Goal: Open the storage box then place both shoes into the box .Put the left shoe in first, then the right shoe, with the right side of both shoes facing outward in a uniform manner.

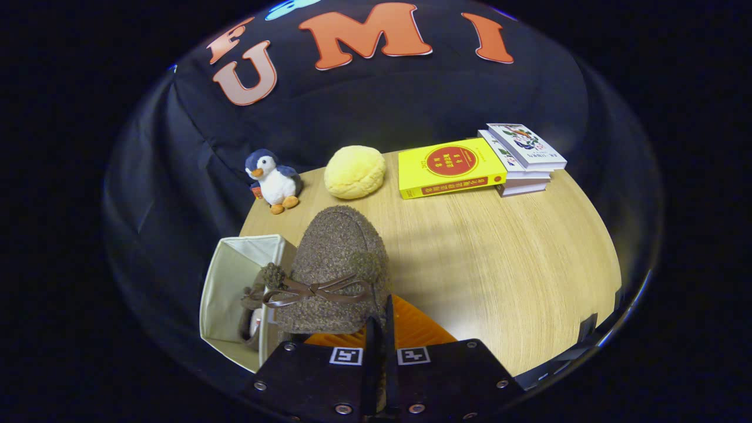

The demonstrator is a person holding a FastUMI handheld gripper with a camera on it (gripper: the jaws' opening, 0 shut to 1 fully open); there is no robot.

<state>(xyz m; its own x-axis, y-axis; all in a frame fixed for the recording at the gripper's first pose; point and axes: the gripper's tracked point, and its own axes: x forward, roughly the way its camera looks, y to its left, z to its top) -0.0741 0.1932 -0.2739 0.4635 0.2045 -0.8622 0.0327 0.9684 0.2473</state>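
Gripper view, lower centre: my tool (380, 329) pinches the heel of a brown fuzzy bow-tied shoe (335, 270), fingers pressed nearly together. To its left, the open cream fabric box (226, 282) holds another shoe (255, 299). I should lower this one alongside, sides matching.

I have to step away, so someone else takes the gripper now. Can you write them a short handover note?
Gripper: fingers closed together on the rear of the brown fuzzy shoe, held just ahead of them over the wooden table.
Storage box: open, beside the held shoe; another shoe is partly visible inside.
Done: box opened, one shoe apparently in.
Left: place the held shoe in the box, facing the same way, then release.
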